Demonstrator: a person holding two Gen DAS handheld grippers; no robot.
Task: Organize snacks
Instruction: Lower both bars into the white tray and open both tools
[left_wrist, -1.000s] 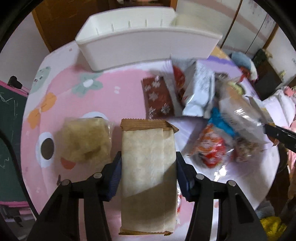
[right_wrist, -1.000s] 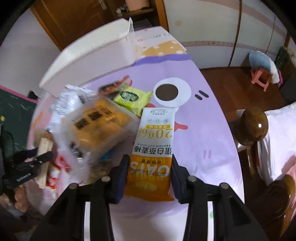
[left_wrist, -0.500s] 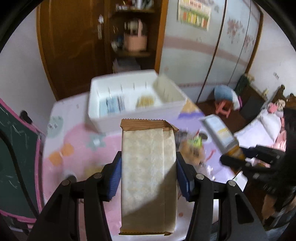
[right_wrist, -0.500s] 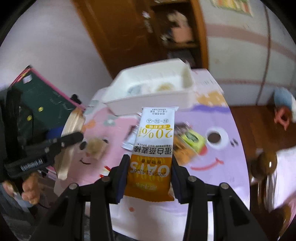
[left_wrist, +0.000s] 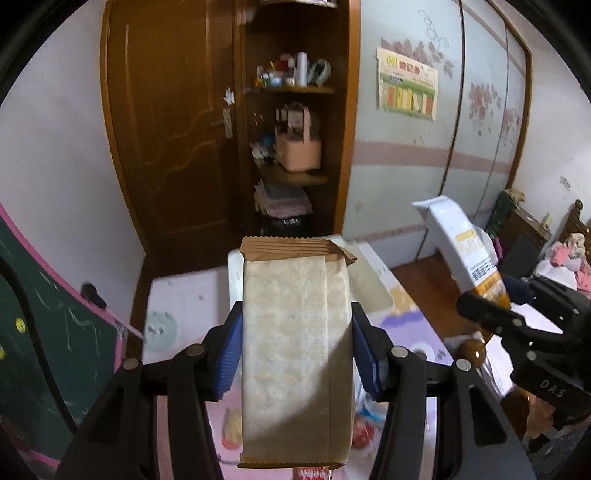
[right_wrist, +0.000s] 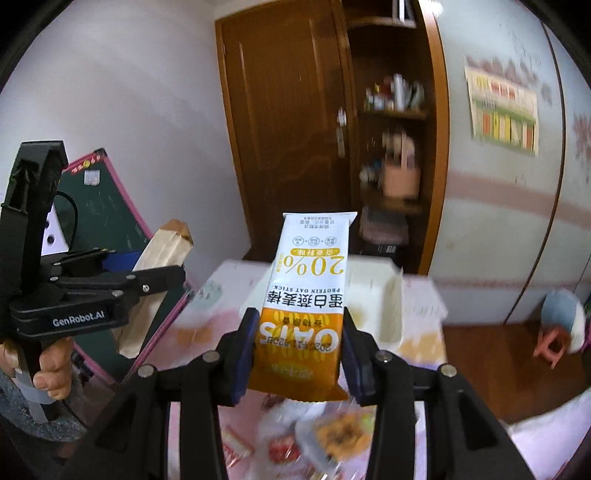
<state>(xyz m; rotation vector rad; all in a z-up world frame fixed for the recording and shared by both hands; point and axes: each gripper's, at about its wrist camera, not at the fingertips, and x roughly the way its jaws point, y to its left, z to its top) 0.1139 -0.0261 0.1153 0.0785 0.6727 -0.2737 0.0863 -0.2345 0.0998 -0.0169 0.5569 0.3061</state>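
Left wrist view: the left gripper (left_wrist: 297, 354) is closed on one tan wafer pack (left_wrist: 295, 354), pinched flat between the blue pads (left_wrist: 231, 352). A second ago the pack was lying among the pile on the table; now it is lifted high, and the white bin (left_wrist: 371, 284) is glimpsed just behind its brown top seam. The right gripper (left_wrist: 491, 312) is seen at the edge, carrying one oat bar (left_wrist: 461, 251) at a tilt. Below, only blurred scraps of the remaining snacks are made out, too smeared to be counted.

Right wrist view: the right gripper (right_wrist: 299, 350) is clamped on the orange-and-white oat bar (right_wrist: 306, 306), held upright with its print upside down. It too has been raised off the table (right_wrist: 424, 306) since a second ago. The bin (right_wrist: 384, 299) is seen beyond it, open. So two packs are held, one per gripper, with one bin ahead; the carry toward it is judged under way, with the drop not yet made.
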